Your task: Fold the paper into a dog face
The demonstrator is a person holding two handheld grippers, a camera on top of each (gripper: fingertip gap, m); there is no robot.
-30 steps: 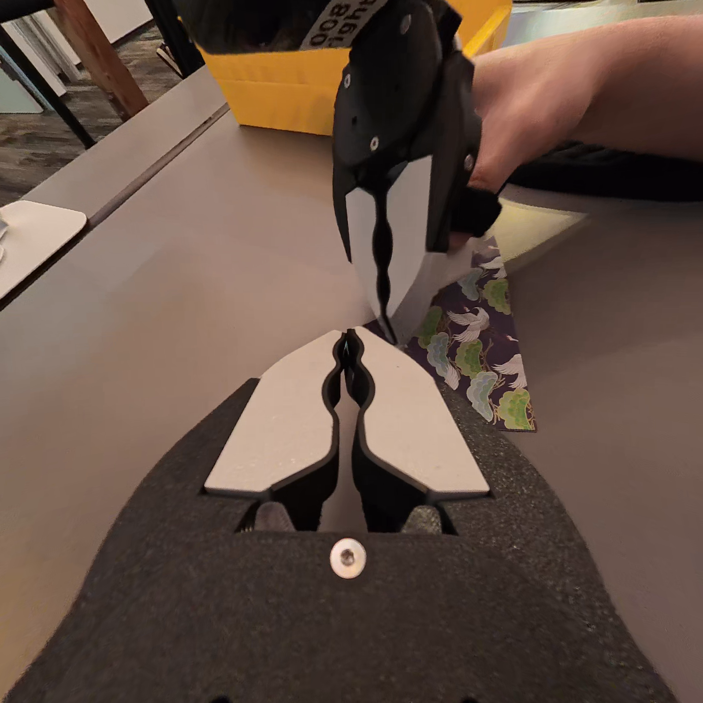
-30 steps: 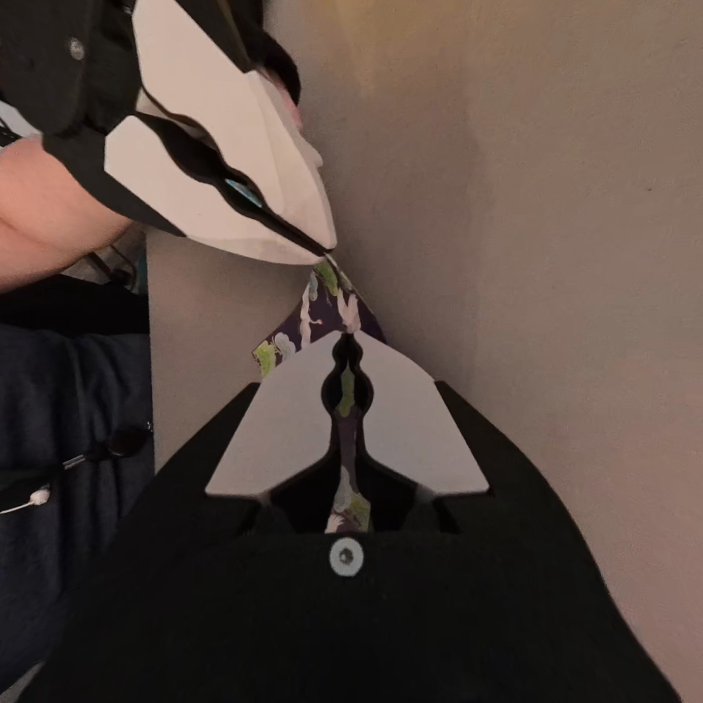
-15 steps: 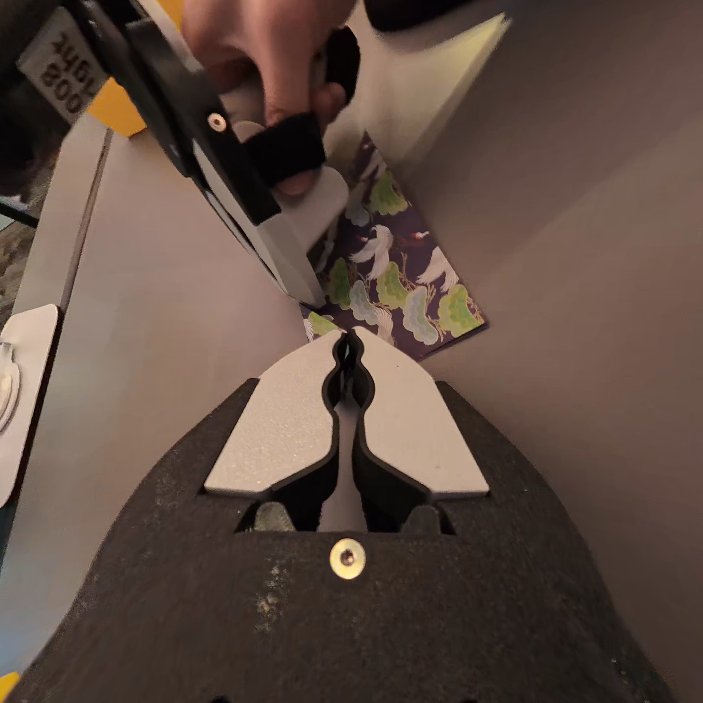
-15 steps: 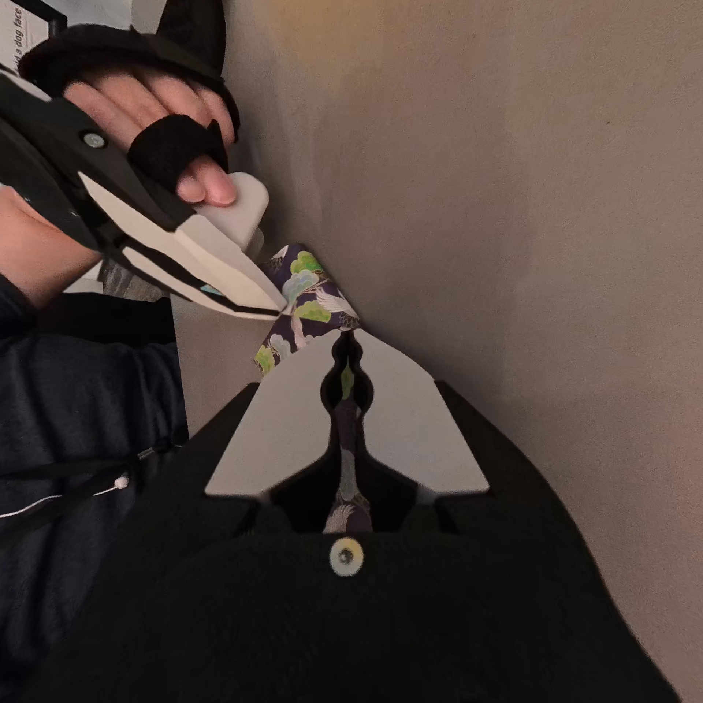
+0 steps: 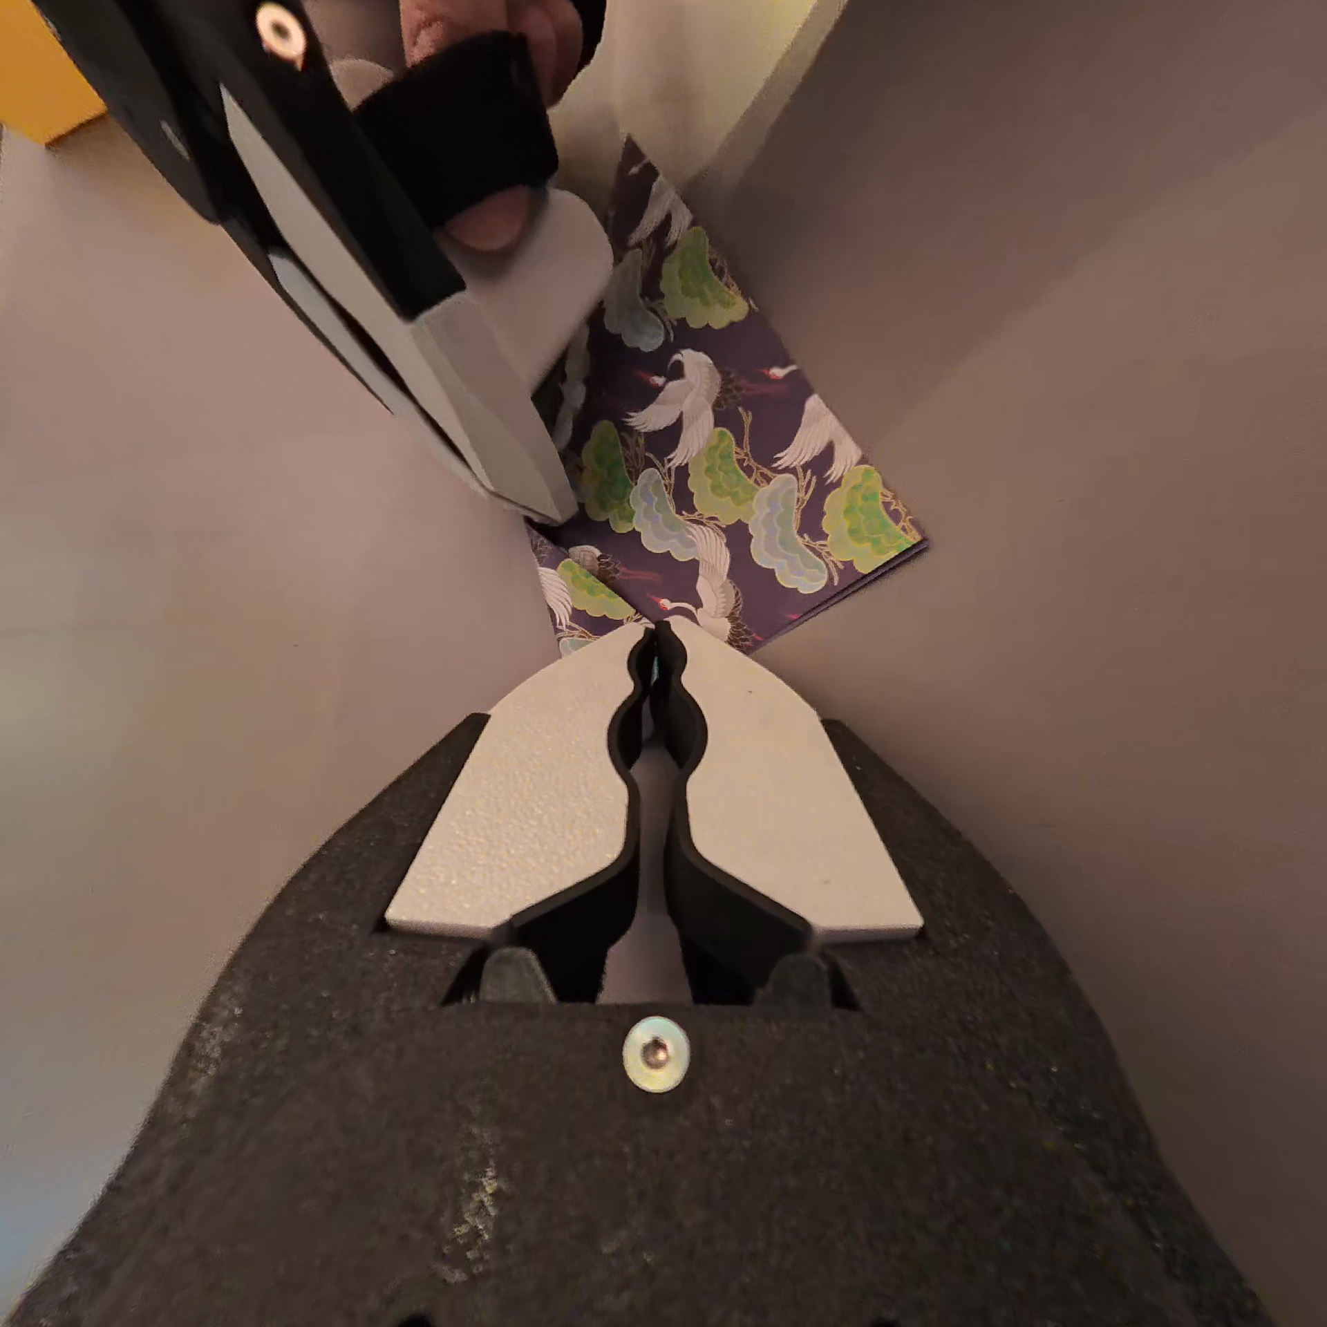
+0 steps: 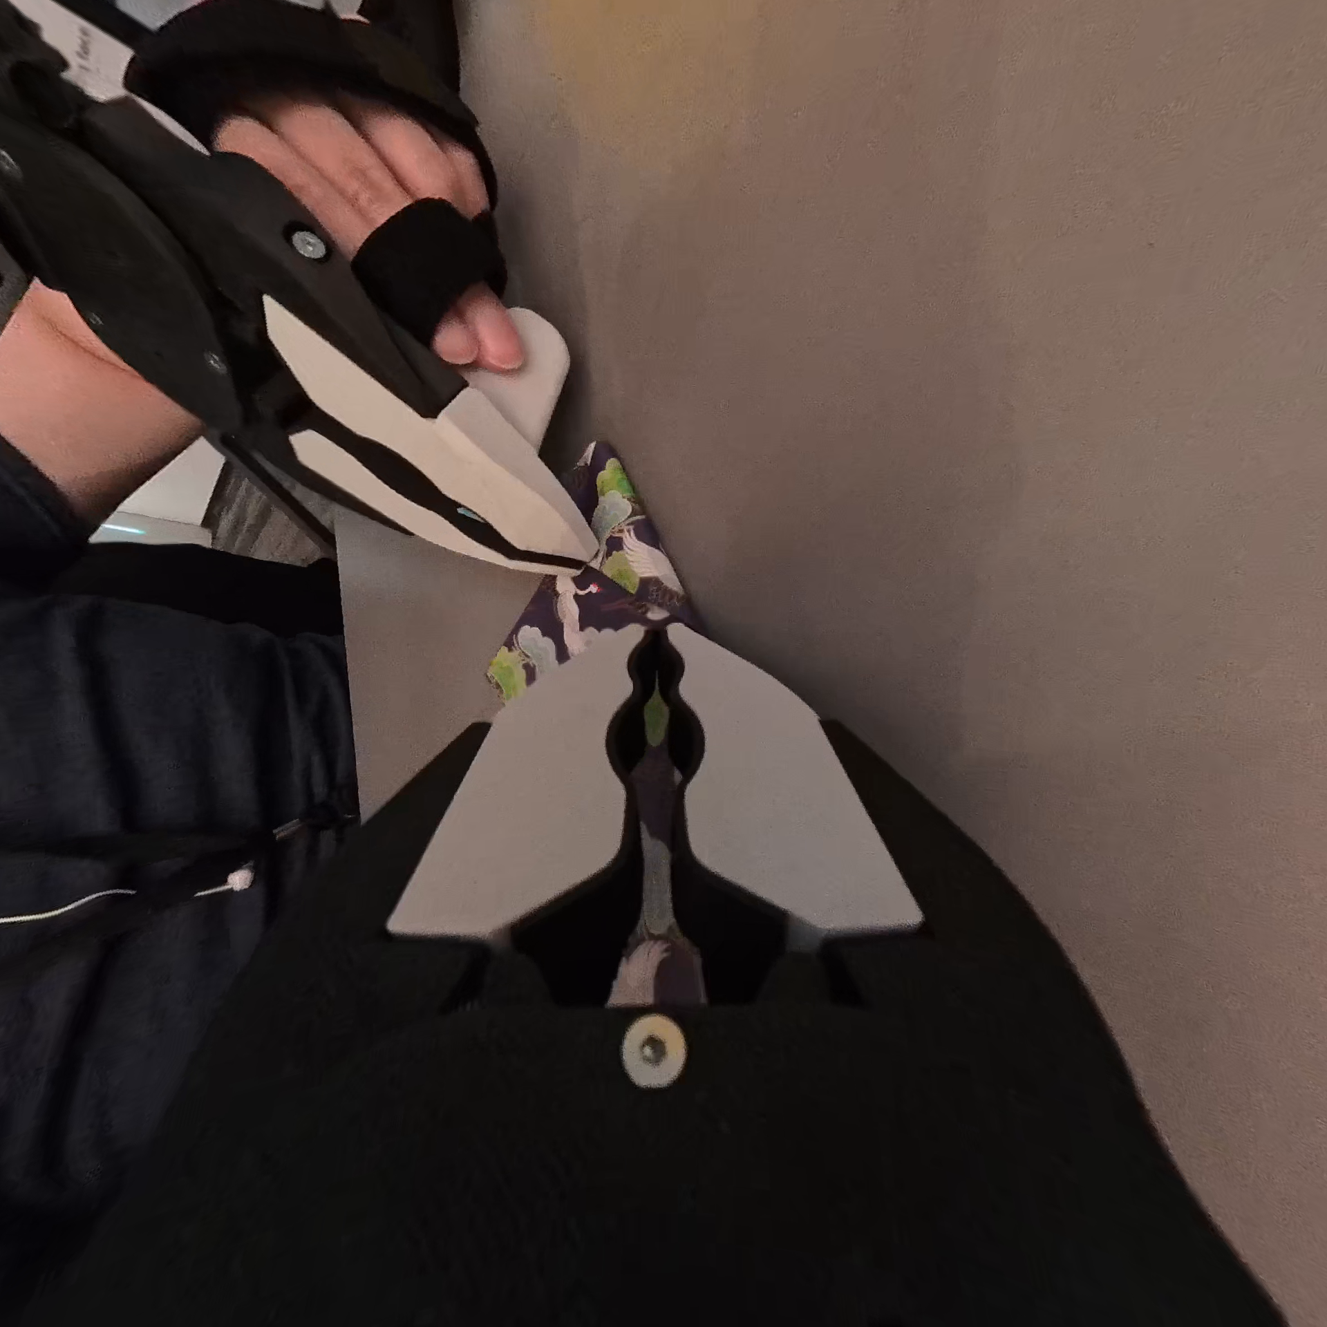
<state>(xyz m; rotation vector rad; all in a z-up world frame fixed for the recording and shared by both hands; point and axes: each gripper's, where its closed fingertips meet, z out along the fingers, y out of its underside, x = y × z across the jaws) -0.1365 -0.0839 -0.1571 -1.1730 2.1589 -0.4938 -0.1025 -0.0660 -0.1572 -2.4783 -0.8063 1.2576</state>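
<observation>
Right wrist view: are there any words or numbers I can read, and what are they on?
White sign, top left corner: a little dark print, cut off at the edge and too blurred to read.
Paper: only pictures of birds and trees, no words.
Left wrist view: no writing.

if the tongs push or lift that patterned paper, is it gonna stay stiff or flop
The patterned paper is a thin sheet, folded double at its near edge, so it is probably very light and would likely droop if lifted by one corner. Lying flat on the smooth grey table, it would probably slide rather than buckle when pushed.
</observation>
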